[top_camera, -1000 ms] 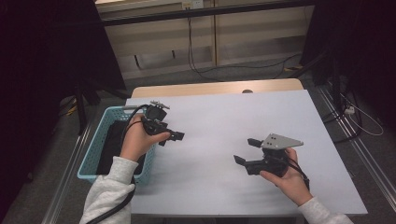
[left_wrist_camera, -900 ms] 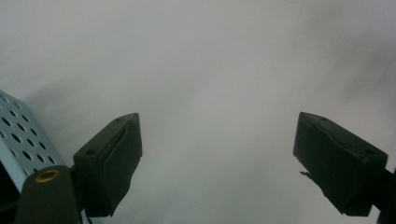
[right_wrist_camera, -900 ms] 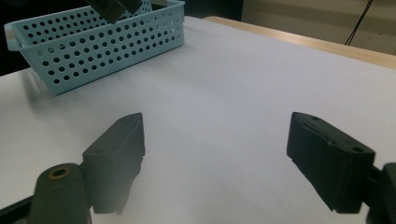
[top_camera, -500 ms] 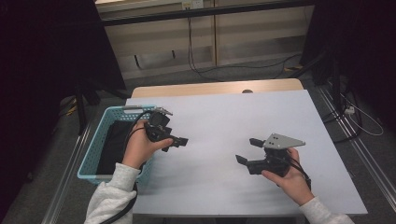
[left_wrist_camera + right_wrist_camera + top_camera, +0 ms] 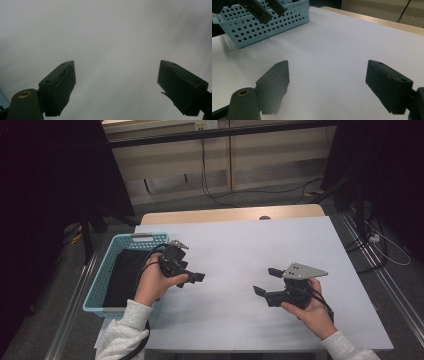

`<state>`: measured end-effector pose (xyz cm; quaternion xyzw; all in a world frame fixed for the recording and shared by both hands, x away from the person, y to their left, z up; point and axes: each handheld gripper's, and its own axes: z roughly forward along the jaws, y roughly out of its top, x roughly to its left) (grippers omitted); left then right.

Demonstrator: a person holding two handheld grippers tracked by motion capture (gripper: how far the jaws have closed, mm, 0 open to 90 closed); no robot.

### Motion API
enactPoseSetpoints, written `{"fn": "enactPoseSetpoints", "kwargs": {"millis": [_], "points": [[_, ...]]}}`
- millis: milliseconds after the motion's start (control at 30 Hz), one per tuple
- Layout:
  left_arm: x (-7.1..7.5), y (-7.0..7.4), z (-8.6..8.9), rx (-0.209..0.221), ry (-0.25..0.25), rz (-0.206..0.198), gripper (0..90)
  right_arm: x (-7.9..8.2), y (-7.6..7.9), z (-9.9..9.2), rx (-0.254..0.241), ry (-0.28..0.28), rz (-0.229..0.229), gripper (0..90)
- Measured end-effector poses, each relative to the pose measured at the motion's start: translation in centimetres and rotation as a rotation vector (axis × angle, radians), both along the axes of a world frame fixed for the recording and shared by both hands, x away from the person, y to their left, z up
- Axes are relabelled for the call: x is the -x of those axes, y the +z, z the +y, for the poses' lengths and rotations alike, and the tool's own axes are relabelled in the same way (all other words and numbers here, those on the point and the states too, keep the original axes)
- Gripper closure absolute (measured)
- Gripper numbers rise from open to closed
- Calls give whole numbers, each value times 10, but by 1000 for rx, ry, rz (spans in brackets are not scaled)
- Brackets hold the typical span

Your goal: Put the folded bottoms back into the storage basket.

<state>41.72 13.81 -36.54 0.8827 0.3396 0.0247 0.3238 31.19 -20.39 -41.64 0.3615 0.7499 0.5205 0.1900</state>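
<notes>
Since a second ago, my left gripper [image 5: 196, 278] has drifted from beside the basket [image 5: 100, 282] out over the white table [image 5: 240, 250], while my right gripper [image 5: 266, 281] has kept its place. Both are released, jaws spread wide with nothing between them. The left one hangs just right of the basket's rim, its jaws pointing right across the table; the right one sits near the table's front right, pointing left toward it, well apart. The blue perforated basket lies lengthwise along the table's left edge, with dark cloth [image 5: 125, 275] inside. Bare white surface stretches between the grippers. Beyond the table, cables [image 5: 205, 170] trail on a grey floor.
</notes>
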Motion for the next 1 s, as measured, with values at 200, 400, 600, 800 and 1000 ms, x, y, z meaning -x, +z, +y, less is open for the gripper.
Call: {"fn": "enactPoseSetpoints", "kwargs": {"millis": [200, 400, 600, 800, 1000], "points": [[8, -6, -3, 32, 3, 0, 150, 0, -2, -4, 13, -4, 2, 183], [12, -13, -4, 50, -11, 7, 149, 2, -4, -9, 39, -19, 4, 183], [15, -20, -7, 64, -20, 13, 146, 4, -6, -13, 42, -23, 10, 182], [19, -25, -6, 69, -31, 12, 144, 8, -7, -18, 49, -25, 10, 179], [23, -30, -5, 78, -44, 15, 142, 10, -8, -22, 54, -27, 15, 178]]}}
